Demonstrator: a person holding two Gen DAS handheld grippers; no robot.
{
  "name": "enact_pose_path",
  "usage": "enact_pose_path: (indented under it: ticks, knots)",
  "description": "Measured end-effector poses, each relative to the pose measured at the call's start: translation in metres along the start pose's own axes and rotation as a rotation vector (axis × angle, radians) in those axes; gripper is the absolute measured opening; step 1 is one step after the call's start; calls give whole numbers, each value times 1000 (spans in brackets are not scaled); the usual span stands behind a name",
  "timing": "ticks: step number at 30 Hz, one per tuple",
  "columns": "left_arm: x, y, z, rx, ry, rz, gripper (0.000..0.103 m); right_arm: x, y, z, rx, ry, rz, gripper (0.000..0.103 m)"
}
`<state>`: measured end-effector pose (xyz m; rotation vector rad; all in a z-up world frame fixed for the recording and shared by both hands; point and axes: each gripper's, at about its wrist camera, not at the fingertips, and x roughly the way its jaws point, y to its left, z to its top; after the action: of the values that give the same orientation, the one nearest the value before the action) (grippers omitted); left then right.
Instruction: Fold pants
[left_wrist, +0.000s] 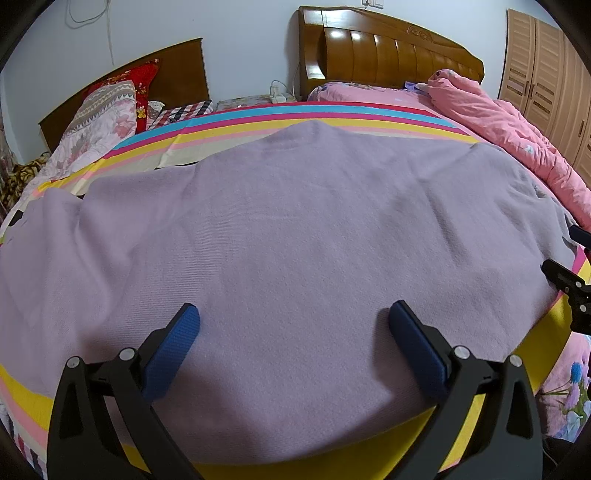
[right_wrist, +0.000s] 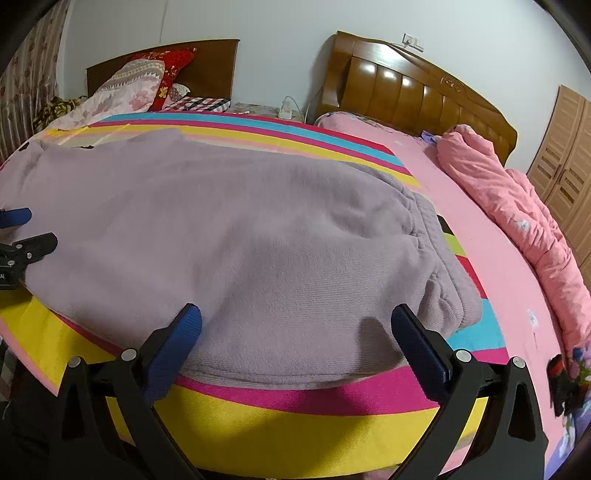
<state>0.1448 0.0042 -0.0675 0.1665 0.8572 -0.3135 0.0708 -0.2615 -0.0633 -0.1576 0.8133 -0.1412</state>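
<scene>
The lilac knit pants (left_wrist: 288, 240) lie spread flat across a striped sheet on the bed. My left gripper (left_wrist: 293, 317) is open, just above the near part of the fabric, holding nothing. In the right wrist view the pants (right_wrist: 236, 236) end at a ribbed waistband (right_wrist: 439, 254) on the right. My right gripper (right_wrist: 295, 319) is open over the near hem by the waistband corner, holding nothing. The right gripper shows at the right edge of the left wrist view (left_wrist: 570, 291). The left gripper shows at the left edge of the right wrist view (right_wrist: 22, 236).
The striped sheet (right_wrist: 295, 410) covers the near bed edge. A bunched pink quilt (right_wrist: 517, 206) lies at the right on the pink bedding. Two wooden headboards (left_wrist: 388, 51) and pillows (left_wrist: 107, 114) stand at the back. A wooden wardrobe (left_wrist: 546, 81) stands far right.
</scene>
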Motion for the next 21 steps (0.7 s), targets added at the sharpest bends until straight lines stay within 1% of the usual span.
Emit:
enact_pose_path:
  ticks: [6,8,9,10,11,13,14,16,18,19,21]
  knots:
    - [-3,2,2,-6,2,-22,102,0,3,2,-19,26,-18,99]
    - [-12,6,0,-23,-24,-39,101,-1,1,4,-20,46,-7,99]
    - [-27,11,-3,-47,-86,-80,101,-3,-2,6,-14,55,12,99]
    - [-39,17,-5,-61,-141,-115,101,-9,-8,10,3,50,41,99]
    - [-57,27,-9,-75,-215,-149,101,-15,-14,13,19,32,48,99]
    - [-79,47,-16,-99,-299,-151,101,-24,-21,25,57,-9,66,99]
    - [-85,59,-19,-112,-318,-146,101,-28,-23,41,80,-40,97,99]
    - [-96,96,-32,-177,-336,-129,101,-31,-16,68,96,-86,163,99]
    - [-103,127,-44,-243,-340,-96,101,-26,13,109,54,-116,297,99]
    - [-107,153,-55,-310,-337,-57,101,-23,26,122,28,-118,334,99]
    - [-111,187,-68,-396,-325,-12,101,-10,80,158,-71,-114,442,99]
